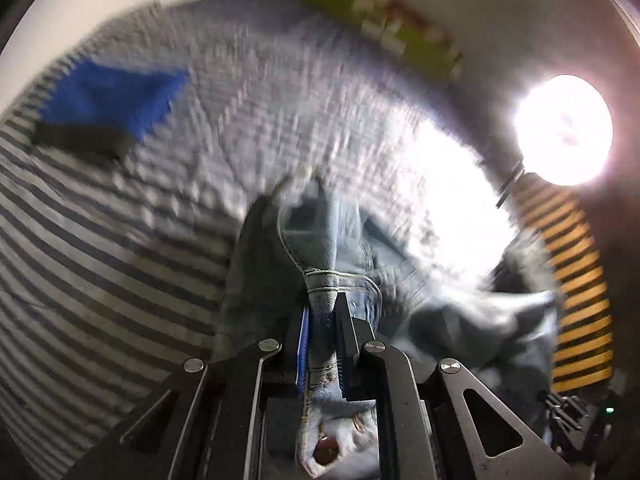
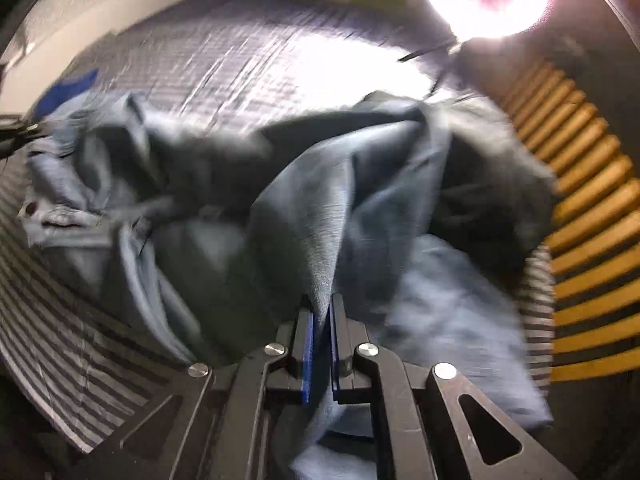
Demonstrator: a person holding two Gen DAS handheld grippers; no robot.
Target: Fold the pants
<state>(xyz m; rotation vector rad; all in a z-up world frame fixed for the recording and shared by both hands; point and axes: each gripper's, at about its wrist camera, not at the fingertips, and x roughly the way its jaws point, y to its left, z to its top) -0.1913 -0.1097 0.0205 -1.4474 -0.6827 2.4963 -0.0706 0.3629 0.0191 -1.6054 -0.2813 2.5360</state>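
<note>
Light blue denim pants (image 2: pixel 304 200) lie crumpled on a striped bed cover (image 1: pixel 100 248). In the left wrist view my left gripper (image 1: pixel 323 304) is shut on the waistband (image 1: pixel 320 280), with the button end hanging down between the arms. In the right wrist view my right gripper (image 2: pixel 321 308) is shut on a raised fold of the pants, the cloth pinched between its blue pads (image 2: pixel 309 344). The rest of the pants bunches up ahead of it. Both pictures are blurred.
A folded blue cloth (image 1: pixel 116 96) on a dark item lies at the far left of the bed. A bright lamp (image 1: pixel 564 128) glares at the right. A yellow and black striped surface (image 2: pixel 592 240) runs along the right edge. A green box (image 1: pixel 380 28) stands by the far wall.
</note>
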